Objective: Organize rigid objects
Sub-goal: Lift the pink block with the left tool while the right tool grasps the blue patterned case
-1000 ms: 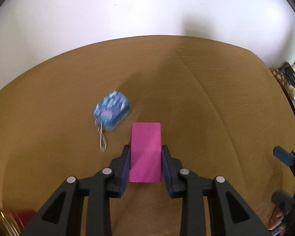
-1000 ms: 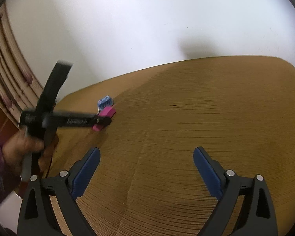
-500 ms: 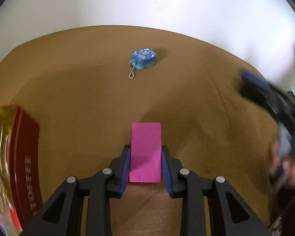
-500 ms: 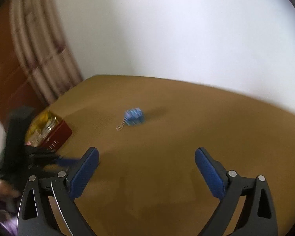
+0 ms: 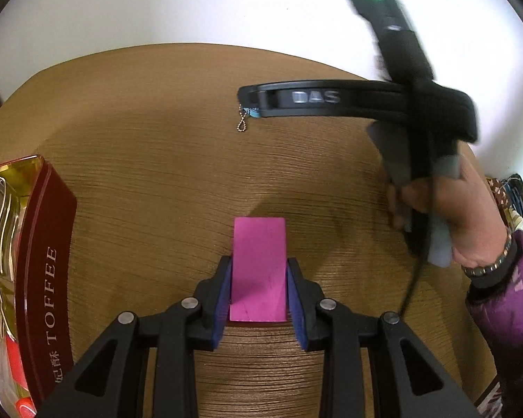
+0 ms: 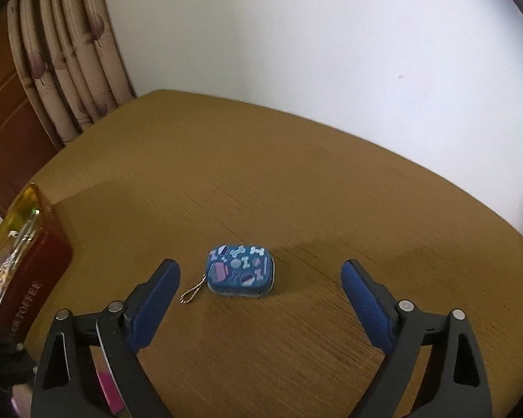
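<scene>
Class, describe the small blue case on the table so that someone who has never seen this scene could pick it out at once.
Start at the brown wooden table in front of the white wall. To the right of the red toffee tin lies the small blue case, flat and alone. Unlike the tin, it is patterned with pale bones and has a short bead chain trailing from its left end.

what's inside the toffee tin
Nothing tells: only the toffee tin's red wall and gold lid show in both views, so its contents are hidden.

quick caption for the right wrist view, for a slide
Open right claw poised over a blue patterned keychain case on the wooden table.
</scene>
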